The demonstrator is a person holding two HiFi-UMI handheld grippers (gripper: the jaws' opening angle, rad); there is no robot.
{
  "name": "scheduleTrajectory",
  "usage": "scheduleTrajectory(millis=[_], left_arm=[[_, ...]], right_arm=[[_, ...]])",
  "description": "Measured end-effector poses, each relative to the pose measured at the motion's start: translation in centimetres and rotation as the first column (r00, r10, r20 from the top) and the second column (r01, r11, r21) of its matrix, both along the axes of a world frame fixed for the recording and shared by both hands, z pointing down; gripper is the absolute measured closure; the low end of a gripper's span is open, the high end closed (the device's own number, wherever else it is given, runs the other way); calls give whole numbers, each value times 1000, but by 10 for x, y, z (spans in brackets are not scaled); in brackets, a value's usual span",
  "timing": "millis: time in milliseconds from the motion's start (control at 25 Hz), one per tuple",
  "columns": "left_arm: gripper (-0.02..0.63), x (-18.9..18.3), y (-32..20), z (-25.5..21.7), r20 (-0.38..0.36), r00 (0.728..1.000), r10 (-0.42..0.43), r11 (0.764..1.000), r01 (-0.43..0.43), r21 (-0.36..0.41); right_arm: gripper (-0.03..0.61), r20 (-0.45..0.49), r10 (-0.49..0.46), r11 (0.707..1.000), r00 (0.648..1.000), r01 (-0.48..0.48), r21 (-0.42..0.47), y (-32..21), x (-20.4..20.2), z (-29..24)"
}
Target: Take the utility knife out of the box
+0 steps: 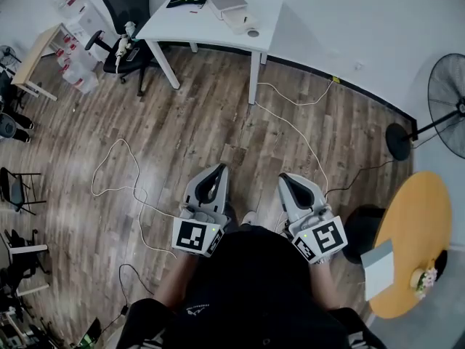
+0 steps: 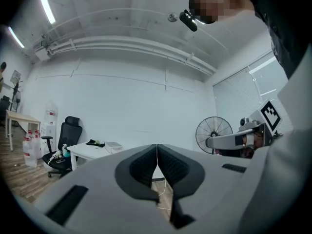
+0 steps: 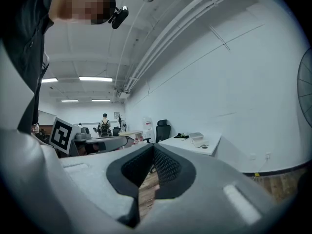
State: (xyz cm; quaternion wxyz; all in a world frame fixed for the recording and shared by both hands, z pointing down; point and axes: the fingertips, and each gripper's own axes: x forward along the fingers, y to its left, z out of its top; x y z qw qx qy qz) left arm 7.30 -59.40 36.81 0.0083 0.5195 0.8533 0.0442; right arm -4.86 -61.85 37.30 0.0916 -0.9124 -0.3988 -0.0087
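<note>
**Head view.** A person stands on a brown wood-plank floor (image 1: 182, 137) with a claw in each hand, both held close to the body. Both claws are level and point toward a white rectangular bench (image 1: 174, 20) by the far wall. The left claw (image 1: 218, 169) and right claw (image 1: 285, 178) sit side by side, not touching. A pale grey flat box (image 1: 227, 2) rests on the bench top, well apart from both claws. The utility knife is too small or hidden to make out. A black swivel office chair (image 1: 127, 6) stands just left of the bench. A thin white cable (image 1: 123, 187) loops across the floor, and a black pedestal fan (image 1: 447, 100) is at the right edge.

**Left gripper view.** The left claw is clenched, its dark pads meeting along a thin seam with nothing between them. The bench, box and chair sit low at left, far off. The fan and the right claw are at right.

**Right gripper view.** The right claw is clenched too, pad tips together and gripping nothing. The bench with the box lies beyond the jaws, right of centre. A distant person with a backpack (image 3: 104, 126) stands at left.
</note>
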Motion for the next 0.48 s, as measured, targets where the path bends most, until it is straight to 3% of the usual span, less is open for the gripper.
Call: scheduleTrajectory(millis=[480], left_arm=[[607, -16, 32, -5, 11, 997, 78, 997, -78, -22]], right_arm=[[574, 1, 59, 998, 998, -59, 8, 27, -12, -2]])
